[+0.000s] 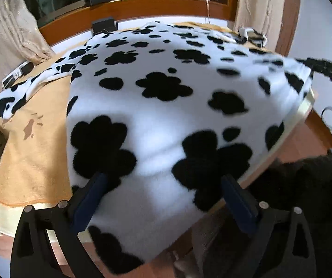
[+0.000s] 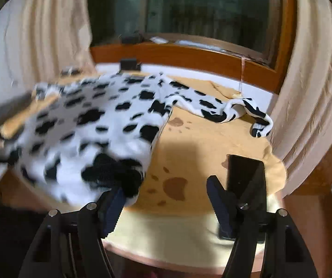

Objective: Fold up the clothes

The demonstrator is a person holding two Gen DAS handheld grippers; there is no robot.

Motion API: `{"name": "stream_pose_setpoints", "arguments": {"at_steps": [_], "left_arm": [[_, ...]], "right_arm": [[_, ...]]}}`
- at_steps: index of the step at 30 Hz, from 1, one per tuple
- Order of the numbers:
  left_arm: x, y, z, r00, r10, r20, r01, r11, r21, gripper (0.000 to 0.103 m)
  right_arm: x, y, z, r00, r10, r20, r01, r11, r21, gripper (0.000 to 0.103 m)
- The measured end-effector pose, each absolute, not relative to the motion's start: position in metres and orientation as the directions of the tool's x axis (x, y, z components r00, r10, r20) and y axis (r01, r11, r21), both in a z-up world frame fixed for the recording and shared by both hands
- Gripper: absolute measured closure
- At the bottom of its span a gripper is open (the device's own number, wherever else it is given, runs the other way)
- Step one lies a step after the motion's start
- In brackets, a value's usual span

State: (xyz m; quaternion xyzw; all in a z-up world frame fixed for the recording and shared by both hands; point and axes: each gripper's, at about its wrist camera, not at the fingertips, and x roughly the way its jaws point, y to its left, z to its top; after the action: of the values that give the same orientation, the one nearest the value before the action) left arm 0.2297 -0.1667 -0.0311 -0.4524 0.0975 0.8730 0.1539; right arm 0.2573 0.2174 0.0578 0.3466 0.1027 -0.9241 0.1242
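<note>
Left tool [image 1: 163, 199] spread wide over cow-print fleece [image 1: 166, 106], right tool [image 2: 166, 199] released, no readable writing.

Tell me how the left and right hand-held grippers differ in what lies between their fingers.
The left hand-held gripper has the fluffy white fleece garment with black spots filling its gap; the right hand-held gripper frames mostly bare tan tablecloth. The garment touches only the right gripper's left finger, whereas it overlaps both left gripper fingers. Both stand open.

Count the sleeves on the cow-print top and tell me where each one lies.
2. One sleeve stretches out to the left across the tan cloth. The other sleeve lies crumpled at the far right edge, near the curtain. Neither is hidden.
</note>
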Motion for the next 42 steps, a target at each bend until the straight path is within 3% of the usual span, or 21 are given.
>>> {"name": "stream_pose_setpoints", "arguments": {"at_steps": [2,5,9,11,14,17,20,23,29,34,39,42], "left_arm": [[0.231,-0.168,-0.034,-0.522,0.122,-0.844,-0.367,-0.925,0.093,0.004],[0.230,-0.179,-0.027,-0.508,0.127,-0.852,-0.346,-0.936,0.067,0.004],[0.226,-0.186,0.018,-0.590,0.281,-0.757,-0.363,-0.930,-0.062,0.004],[0.221,-0.184,0.047,-0.646,0.362,-0.672,-0.394,-0.912,-0.112,0.002],[0.203,-0.174,0.074,-0.679,0.476,-0.559,-0.445,-0.872,-0.202,0.000],[0.173,-0.153,0.073,-0.685,0.509,-0.521,-0.456,-0.857,-0.239,0.000],[0.142,-0.135,0.038,-0.609,0.521,-0.597,-0.436,-0.850,-0.297,0.000],[0.152,-0.137,0.015,-0.592,0.484,-0.645,-0.423,-0.867,-0.262,0.000],[0.178,-0.143,-0.028,-0.562,0.393,-0.728,-0.402,-0.899,-0.175,0.001],[0.184,-0.136,-0.035,-0.582,0.343,-0.737,-0.435,-0.897,-0.074,0.001],[0.177,-0.150,-0.012,-0.531,0.428,-0.732,-0.444,-0.876,-0.189,0.001],[0.169,-0.156,0.013,-0.542,0.512,-0.666,-0.447,-0.847,-0.288,0.001]], "right_arm": [[0.261,0.222,0.065,-0.734,-0.147,-0.663,0.303,-0.944,-0.126,0.033],[0.268,0.237,0.086,-0.786,-0.166,-0.596,0.269,-0.959,-0.088,0.033],[0.262,0.249,0.108,-0.849,-0.232,-0.476,0.221,-0.972,0.080,0.033],[0.244,0.229,0.102,-0.827,-0.267,-0.495,0.248,-0.963,0.105,0.033],[0.217,0.172,0.077,-0.777,-0.275,-0.567,0.333,-0.943,0.001,0.033],[0.200,0.113,0.053,-0.687,-0.343,-0.640,0.466,-0.884,-0.026,0.033],[0.194,0.078,0.022,-0.615,-0.329,-0.717,0.534,-0.842,-0.072,0.033],[0.201,0.080,-0.010,-0.519,-0.285,-0.806,0.561,-0.825,-0.070,0.032],[0.231,0.103,-0.022,-0.527,-0.272,-0.805,0.559,-0.825,-0.088,0.030],[0.230,0.102,-0.020,-0.542,-0.266,-0.797,0.542,-0.836,-0.090,0.029],[0.221,0.100,0.000,-0.479,-0.305,-0.823,0.606,-0.793,-0.058,0.029],[0.204,0.107,0.035,-0.545,-0.369,-0.753,0.584,-0.811,-0.025,0.029]]}}
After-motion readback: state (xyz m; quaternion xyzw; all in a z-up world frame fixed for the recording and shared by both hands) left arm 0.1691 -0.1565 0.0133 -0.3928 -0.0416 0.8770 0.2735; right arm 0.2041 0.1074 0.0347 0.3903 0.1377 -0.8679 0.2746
